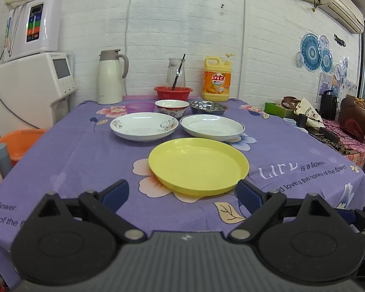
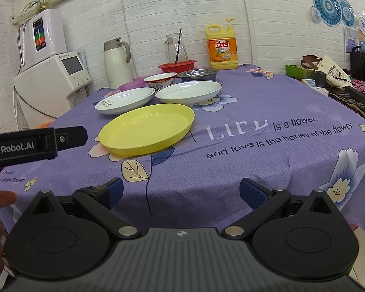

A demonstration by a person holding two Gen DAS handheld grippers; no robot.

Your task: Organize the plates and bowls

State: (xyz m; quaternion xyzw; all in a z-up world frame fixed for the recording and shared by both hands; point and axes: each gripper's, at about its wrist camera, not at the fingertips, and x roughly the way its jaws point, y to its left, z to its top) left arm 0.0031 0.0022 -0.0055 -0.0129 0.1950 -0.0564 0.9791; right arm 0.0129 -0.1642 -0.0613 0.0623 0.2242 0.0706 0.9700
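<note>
A yellow plate [image 1: 198,165] [image 2: 147,127] lies nearest on the purple floral tablecloth. Behind it sit a white flower-patterned plate [image 1: 144,125] [image 2: 125,100] on the left and a white blue-rimmed plate [image 1: 212,127] [image 2: 188,92] on the right. Further back stand a purple bowl [image 1: 140,107], a red-patterned bowl [image 1: 172,107] [image 2: 160,79] and a steel bowl [image 1: 208,107] [image 2: 197,74]. My left gripper [image 1: 182,196] is open and empty, just short of the yellow plate. My right gripper [image 2: 181,192] is open and empty over the table's near edge.
A red basket [image 1: 173,92] with a glass jug, a white thermos [image 1: 109,77] and a yellow detergent bottle [image 1: 217,79] stand at the back by the wall. A water dispenser [image 1: 31,90] and orange basin [image 1: 14,146] are left. Clutter lies on the right.
</note>
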